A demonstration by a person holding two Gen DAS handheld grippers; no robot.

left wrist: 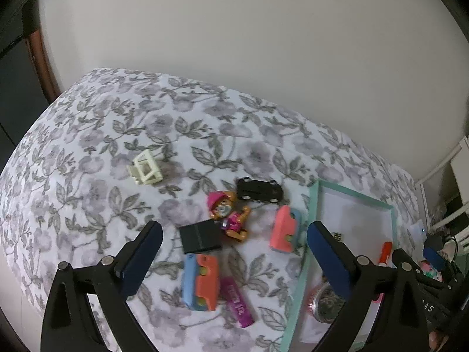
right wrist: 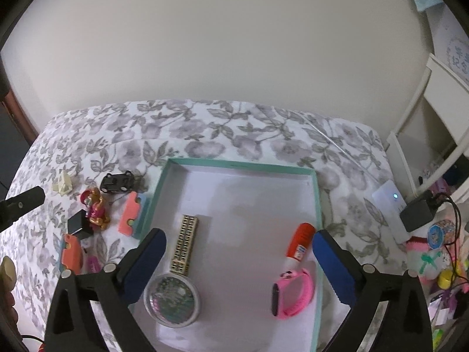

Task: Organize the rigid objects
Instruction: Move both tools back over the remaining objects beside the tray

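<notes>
Left wrist view: left tool (left wrist: 234, 243) released, tilted down over toys on bed (left wrist: 88, 146).
Right wrist view: right tool (right wrist: 239, 248) released, angled down over tray (right wrist: 234, 163).

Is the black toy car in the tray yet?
No, the black toy car lies on the bedspread, left of the tray.

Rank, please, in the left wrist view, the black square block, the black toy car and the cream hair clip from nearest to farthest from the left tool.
1. Black square block: between the open left tool's fingers.
2. Black toy car: beyond the block, right of centre.
3. Cream hair clip: farthest, far left.
</notes>
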